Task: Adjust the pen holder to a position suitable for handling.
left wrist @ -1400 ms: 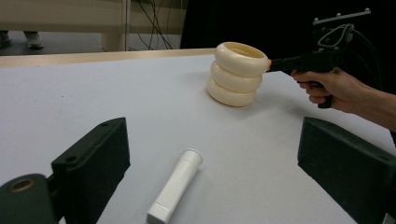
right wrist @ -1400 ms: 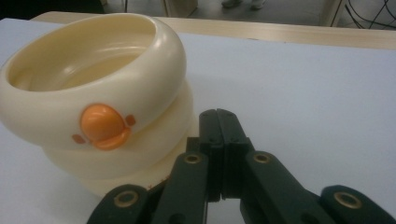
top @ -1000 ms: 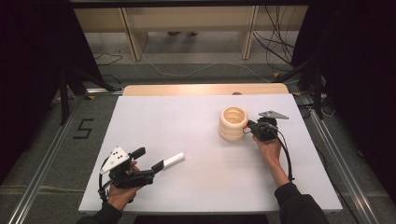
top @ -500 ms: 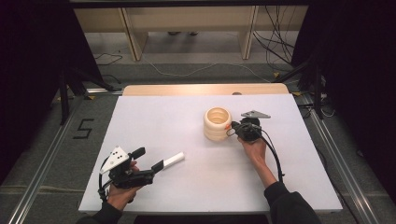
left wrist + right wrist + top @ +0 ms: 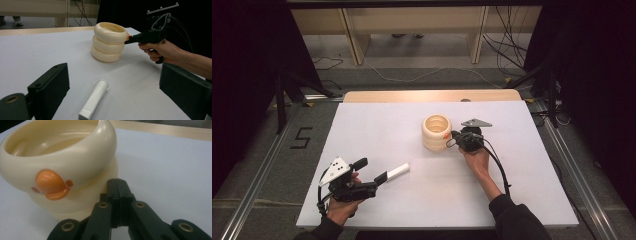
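Risk noted: cream ringed duck-face cup (image 5: 436, 133), upright just right of centre in the high view, pushed side-on by the right gripper (image 5: 455, 140). Contact point sits high, at the top ring beside the orange beak (image 5: 51, 185); likely to tip or skid if pressed harder. Top ring appears offset from the lower rings in the right gripper view; cannot tell whether stacked loose or moulded as one piece.

Right jaws pressed fully together, nothing between them, tips touching the cup wall.

Left gripper (image 5: 374, 179) at lower left of the high view, jaws spread wide, empty. White tube (image 5: 93, 99) flat on the white table (image 5: 377, 125), between and just ahead of those jaws, apart from both. Could roll if nudged.
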Demonstrator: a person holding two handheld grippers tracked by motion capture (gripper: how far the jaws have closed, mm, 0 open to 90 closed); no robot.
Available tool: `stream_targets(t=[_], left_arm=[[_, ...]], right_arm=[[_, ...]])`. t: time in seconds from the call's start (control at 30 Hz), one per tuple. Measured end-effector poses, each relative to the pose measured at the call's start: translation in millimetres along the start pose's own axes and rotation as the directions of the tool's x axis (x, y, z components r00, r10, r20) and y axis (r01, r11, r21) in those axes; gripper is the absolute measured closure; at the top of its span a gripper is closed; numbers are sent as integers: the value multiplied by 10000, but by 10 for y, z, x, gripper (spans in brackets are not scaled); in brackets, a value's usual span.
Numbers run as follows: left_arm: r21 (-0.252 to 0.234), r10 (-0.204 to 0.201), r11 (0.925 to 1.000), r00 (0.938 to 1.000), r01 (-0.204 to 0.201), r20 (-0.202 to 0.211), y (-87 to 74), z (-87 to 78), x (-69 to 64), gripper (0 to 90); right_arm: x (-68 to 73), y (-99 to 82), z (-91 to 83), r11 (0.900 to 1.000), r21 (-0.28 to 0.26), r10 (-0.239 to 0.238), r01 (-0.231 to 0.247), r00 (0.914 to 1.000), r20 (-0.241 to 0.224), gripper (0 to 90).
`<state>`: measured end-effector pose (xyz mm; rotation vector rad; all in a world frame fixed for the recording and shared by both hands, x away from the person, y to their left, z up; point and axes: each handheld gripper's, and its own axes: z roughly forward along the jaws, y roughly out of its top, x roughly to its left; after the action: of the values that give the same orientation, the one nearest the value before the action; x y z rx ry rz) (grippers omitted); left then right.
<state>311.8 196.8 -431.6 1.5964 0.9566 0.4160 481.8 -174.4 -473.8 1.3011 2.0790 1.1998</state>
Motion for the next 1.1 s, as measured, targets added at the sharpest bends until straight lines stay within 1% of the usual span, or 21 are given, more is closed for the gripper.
stream_targets(t=[0.2, 0.67, 0.7, 0.77, 0.8, 0.93, 1.07, 1.1], left_arm=[[48, -8, 10000, 10000, 8, -2, -2, 6, -2, 84], [47, -15, 10000, 10000, 15, -1, -2, 7, 1, 84], [45, -15, 10000, 10000, 15, 3, -2, 6, 2, 84], [41, 4, 10000, 10000, -4, 0, -1, 4, 2, 84], [38, 9, 10000, 10000, -9, 6, -1, 4, 2, 84], [41, -17, 10000, 10000, 17, -6, -1, 5, 7, 84], [91, -37, 10000, 10000, 38, -21, 3, 11, 15, 84], [92, -48, 9999, 10000, 48, -25, 4, 13, 17, 84]], right_arm=[[61, 18, 60, 10000, 25, -51, 51, 9999, -105, 900], [81, 21, 108, 9999, 78, -84, 87, 9994, -336, 900], [77, 23, 106, 10000, 80, 5, -2, 9992, -388, 900], [77, 25, 103, 10000, 50, -4, 6, 9993, -375, 900], [73, 28, 97, 10000, 29, -49, 50, 9993, -375, 900], [33, 41, 51, 10000, -11, 42, -43, 9997, -240, 900], [-29, 66, -60, 9997, -213, 97, -99, 9999, -95, 899], [-53, 80, -130, 9992, -361, 162, -166, 9998, -117, 854]])
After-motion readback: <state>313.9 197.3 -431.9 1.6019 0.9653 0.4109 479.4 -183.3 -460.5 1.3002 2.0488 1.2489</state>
